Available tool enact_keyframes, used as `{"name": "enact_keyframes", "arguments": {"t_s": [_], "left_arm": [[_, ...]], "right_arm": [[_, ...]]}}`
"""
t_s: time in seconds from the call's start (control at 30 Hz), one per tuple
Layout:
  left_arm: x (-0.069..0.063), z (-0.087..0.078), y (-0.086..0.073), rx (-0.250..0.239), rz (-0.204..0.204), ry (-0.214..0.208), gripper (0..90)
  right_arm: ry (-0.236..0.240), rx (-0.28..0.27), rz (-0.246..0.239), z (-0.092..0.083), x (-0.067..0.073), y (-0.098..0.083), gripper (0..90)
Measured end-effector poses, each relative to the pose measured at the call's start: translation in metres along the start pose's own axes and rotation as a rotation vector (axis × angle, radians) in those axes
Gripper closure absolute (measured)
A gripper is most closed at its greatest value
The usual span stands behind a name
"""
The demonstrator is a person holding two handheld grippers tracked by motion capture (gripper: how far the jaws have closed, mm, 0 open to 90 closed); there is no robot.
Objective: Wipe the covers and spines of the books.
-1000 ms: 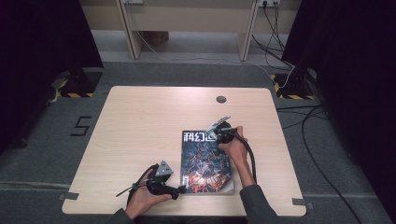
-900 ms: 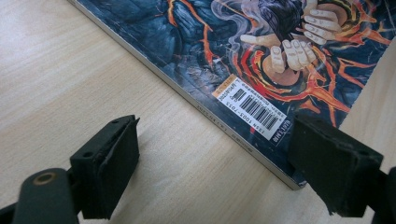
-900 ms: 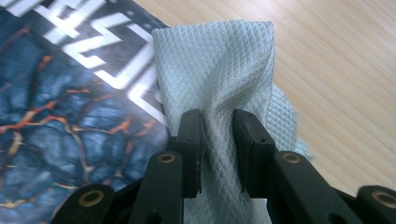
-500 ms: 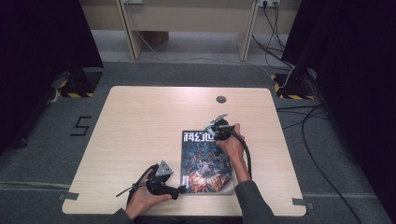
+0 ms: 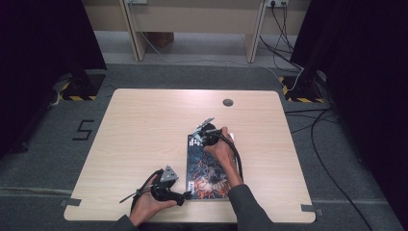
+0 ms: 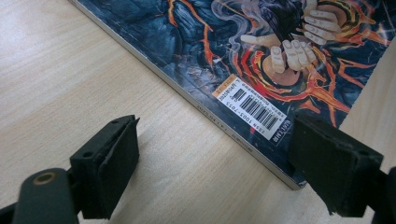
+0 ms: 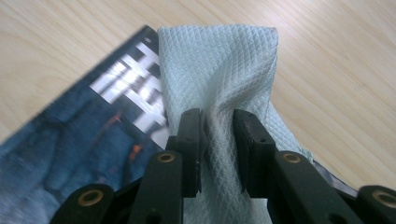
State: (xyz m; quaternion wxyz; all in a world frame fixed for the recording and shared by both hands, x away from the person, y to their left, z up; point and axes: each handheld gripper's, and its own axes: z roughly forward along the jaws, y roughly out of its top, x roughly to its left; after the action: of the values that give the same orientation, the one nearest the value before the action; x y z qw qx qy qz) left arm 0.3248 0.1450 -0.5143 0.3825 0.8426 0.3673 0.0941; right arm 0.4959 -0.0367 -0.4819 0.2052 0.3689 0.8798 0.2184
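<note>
A magazine (image 5: 211,171) with a dark, fiery cover lies on the wooden table (image 5: 144,130), near its front edge. My right gripper (image 5: 203,131) is over the magazine's top left corner, shut on a folded white quilted cloth (image 7: 219,70). The cloth drapes forward over the cover's title (image 7: 130,88) and onto the wood. My left gripper (image 5: 183,196) lies at the magazine's bottom left corner. In the left gripper view it (image 6: 219,140) stands open, with the spine and barcode (image 6: 254,109) just ahead. Its right pad (image 6: 334,163) overlaps the magazine's corner.
A small round cable port (image 5: 228,102) sits in the table near its far edge. A black cable (image 5: 238,161) trails from the right gripper along the person's forearm. Bare wood extends left of the magazine and behind it.
The right gripper has slid left with the cloth along the magazine's top edge, from near the top right toward the top left corner. The left gripper has stayed put.
</note>
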Motion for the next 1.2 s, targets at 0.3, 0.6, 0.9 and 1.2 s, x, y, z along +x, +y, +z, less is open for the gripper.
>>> {"name": "enact_keyframes", "arguments": {"t_s": [0.3, 0.6, 0.9, 1.2], "left_arm": [[0.000, 0.000, 0.000, -0.002, 0.002, 0.000, 15.5], [0.000, 0.000, 0.000, -0.004, 0.001, 0.000, 15.4], [0.000, 0.000, -0.001, -0.007, 0.000, 0.000, 15.3], [0.000, 0.000, -0.001, -0.009, -0.002, 0.002, 14.5]], "right_arm": [[0.027, -0.003, -0.031, 0.004, 0.014, 0.011, 73.4], [0.055, -0.012, -0.055, 0.000, 0.021, 0.008, 73.7], [0.100, -0.021, -0.082, -0.007, 0.031, 0.001, 73.8], [0.141, -0.047, -0.091, -0.016, 0.039, -0.013, 73.6]]}}
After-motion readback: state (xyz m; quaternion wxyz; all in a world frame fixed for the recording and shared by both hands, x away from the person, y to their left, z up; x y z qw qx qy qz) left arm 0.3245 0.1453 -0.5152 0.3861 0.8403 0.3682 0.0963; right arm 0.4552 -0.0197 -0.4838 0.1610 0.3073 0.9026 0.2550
